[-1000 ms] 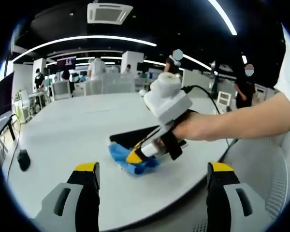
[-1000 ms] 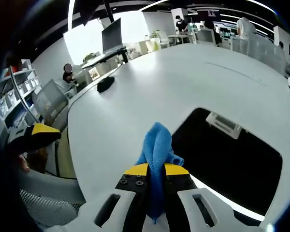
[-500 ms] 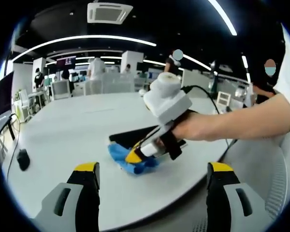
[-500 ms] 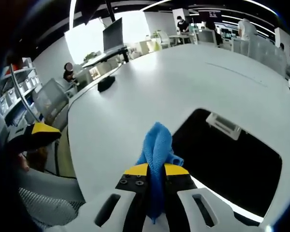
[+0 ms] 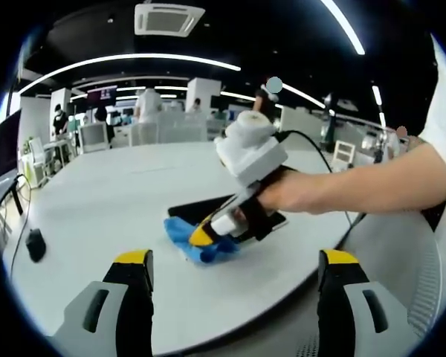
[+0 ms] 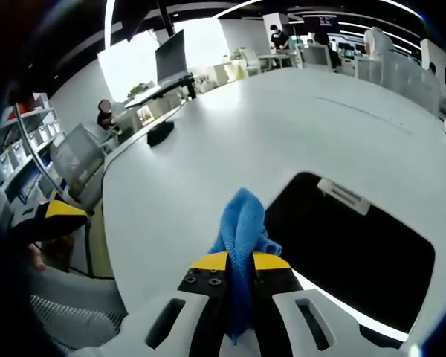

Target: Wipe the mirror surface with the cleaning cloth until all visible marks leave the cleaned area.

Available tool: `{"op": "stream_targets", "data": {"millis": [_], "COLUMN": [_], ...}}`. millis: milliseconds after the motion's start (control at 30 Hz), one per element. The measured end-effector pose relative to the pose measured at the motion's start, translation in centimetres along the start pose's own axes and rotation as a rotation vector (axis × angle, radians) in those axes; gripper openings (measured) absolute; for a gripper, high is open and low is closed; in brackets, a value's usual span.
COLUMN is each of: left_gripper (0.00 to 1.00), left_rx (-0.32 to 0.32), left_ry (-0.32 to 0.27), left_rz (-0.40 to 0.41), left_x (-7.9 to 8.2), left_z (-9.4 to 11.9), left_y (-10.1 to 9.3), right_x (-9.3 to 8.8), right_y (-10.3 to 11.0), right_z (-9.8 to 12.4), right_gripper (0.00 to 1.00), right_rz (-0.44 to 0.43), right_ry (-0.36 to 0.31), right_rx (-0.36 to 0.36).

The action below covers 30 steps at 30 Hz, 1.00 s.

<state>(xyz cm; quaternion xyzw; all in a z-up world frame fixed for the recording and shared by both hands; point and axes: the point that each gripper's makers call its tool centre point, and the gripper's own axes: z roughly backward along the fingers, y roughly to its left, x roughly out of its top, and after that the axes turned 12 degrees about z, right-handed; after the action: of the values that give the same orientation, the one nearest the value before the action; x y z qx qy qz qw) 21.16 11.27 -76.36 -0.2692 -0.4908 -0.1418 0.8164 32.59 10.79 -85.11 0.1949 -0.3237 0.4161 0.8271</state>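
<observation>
A dark flat mirror [image 5: 195, 209] lies on the white round table [image 5: 104, 201]. A hand holds my right gripper [image 5: 202, 236] at the mirror's near left corner, shut on a blue cleaning cloth [image 5: 184, 239] that is pressed down there. In the right gripper view the cloth [image 6: 242, 219] sticks up from between the shut jaws of the right gripper [image 6: 240, 261], with the mirror [image 6: 357, 253] just beyond to the right. My left gripper [image 5: 236, 259] hangs open near the table's front edge, nothing between its yellow-tipped jaws. One yellow tip of the left gripper [image 6: 56, 210] shows at the left.
A black mouse [image 5: 36, 245] with a cable lies at the table's left edge, also seen as the mouse [image 6: 160, 132] far ahead. A monitor [image 6: 172, 54] and grey chairs [image 6: 78, 167] stand beyond the table. People and desks are at the back of the room.
My right gripper has slid the cloth a little to the left along the mirror's near corner. My left gripper has stayed where it was, open.
</observation>
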Motion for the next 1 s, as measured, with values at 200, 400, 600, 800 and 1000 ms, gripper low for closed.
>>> {"op": "stream_targets", "data": {"millis": [200,400,600,800,1000], "left_gripper": [0.92,0.91,0.92,0.92,0.92], "left_rx": [-0.002,-0.007,-0.005,-0.005,-0.005], "left_ry": [0.002,0.008,0.007,0.007,0.012], "left_rz": [0.002,0.005,0.005,0.006,0.005], "left_x": [0.0,-0.1,-0.1,-0.1,-0.2], "left_z": [0.0,-0.1,-0.1,-0.1,-0.1], "left_y": [0.0,-0.1,-0.1,-0.1,-0.1], "right_x": [0.3,0.7,1.1,1.3,1.6], "right_y": [-0.6,-1.7,-2.6,-3.0,-3.2], "right_z": [-0.3,-0.8,-1.2,-1.2,-1.2], "right_gripper": [0.05,0.05,0.05,0.05,0.05], "right_rz": [-0.007,-0.03,-0.037,-0.049,-0.055], "right_ry": [-0.006,-0.015,-0.018,-0.017,-0.021], "right_rx": [-0.005,-0.007,-0.008,-0.001,-0.009]}}
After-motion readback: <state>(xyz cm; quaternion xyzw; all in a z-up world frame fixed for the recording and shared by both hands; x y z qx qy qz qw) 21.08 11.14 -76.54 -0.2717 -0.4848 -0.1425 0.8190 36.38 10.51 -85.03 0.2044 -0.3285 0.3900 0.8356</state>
